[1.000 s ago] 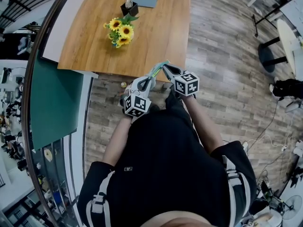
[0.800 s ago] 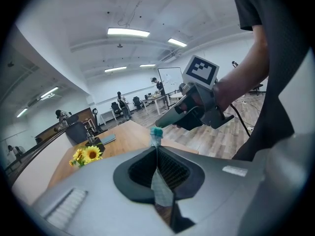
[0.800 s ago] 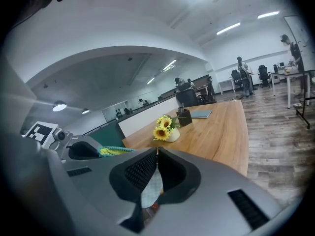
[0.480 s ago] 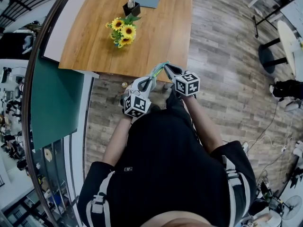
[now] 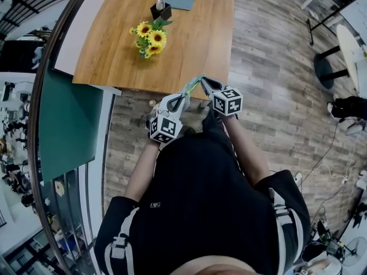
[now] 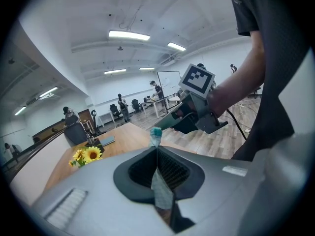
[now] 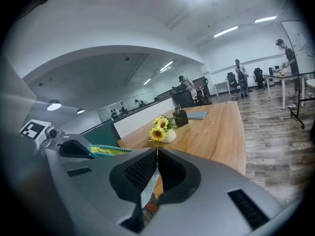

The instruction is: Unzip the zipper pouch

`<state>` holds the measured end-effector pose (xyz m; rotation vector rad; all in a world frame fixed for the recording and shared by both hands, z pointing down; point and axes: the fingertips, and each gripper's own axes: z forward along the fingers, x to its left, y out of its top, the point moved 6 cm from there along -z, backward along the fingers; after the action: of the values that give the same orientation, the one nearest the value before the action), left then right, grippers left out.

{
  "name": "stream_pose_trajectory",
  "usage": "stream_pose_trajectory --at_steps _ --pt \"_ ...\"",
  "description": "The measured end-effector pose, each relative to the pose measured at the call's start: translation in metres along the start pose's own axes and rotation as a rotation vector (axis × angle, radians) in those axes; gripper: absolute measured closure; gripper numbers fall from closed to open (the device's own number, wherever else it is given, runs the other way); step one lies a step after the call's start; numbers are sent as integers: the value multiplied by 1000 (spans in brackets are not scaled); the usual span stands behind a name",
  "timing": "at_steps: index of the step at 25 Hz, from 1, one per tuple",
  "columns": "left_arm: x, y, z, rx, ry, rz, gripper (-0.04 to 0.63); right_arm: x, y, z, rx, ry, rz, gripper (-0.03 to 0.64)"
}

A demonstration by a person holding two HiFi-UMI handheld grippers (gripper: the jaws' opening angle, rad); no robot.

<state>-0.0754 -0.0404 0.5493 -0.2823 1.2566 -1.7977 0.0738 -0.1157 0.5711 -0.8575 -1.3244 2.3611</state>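
Sunflowers (image 5: 150,39) stand toward the back of the wooden worktop (image 5: 189,44). Nearer, the left tongs (image 6: 157,151) are clamped shut on the zipper pouch (image 7: 106,150), a teal-edged strip held in the air over the worktop's near edge. The right tongs (image 7: 157,154) meet it from the other side, pressed together on its tip.

Zipper pouch (image 5: 194,83) mostly hidden behind jaws; zipper pull too small to tell.
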Motion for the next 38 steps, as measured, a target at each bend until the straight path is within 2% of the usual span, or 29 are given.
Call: stream_pose_trajectory --at_steps 14,38 --pt "-2 4 -4 -50 -48 3 588 -13 -3 -2 -13 -56 15 603" --pt "-3 7 -17 -84 -66 2 588 -9 -4 -2 -30 -96 9 595"
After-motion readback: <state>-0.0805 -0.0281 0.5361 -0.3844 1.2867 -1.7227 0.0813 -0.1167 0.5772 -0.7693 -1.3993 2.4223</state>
